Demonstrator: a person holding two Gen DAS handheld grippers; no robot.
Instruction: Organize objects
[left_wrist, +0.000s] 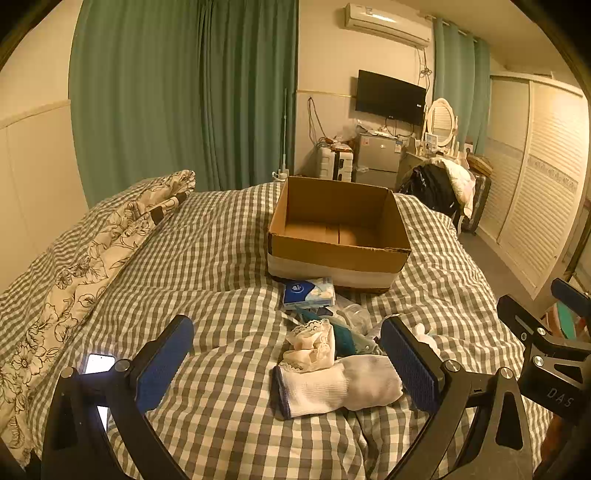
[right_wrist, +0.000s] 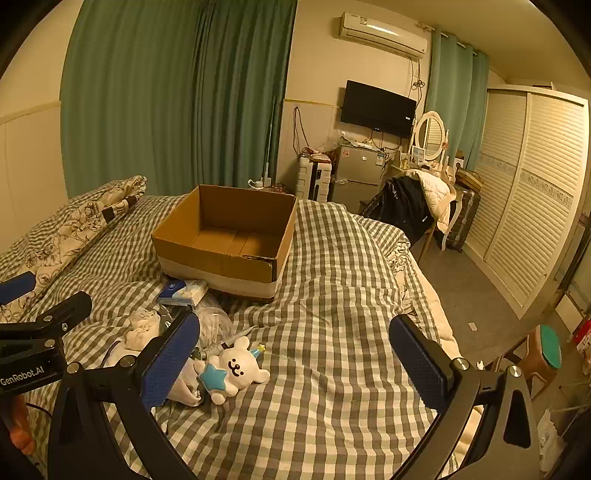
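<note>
Careful, both your left gripper (left_wrist: 288, 362) and right gripper (right_wrist: 295, 354) hang spread, gripping nothing, and the rolled sock (left_wrist: 340, 387) at lower centre could unroll before reaching the cardboard box (left_wrist: 338, 236) at frame centre.

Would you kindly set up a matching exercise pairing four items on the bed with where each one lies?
Things:
1. cardboard box
2. tissue pack
3. white sock
4. plush bear

Places:
A. right against the box's near side
B. between the open left claw's fingers
C. farthest back on the checked bed
D. just inside the open right claw's left finger

Pairs: 1-C, 2-A, 3-B, 4-D
</note>
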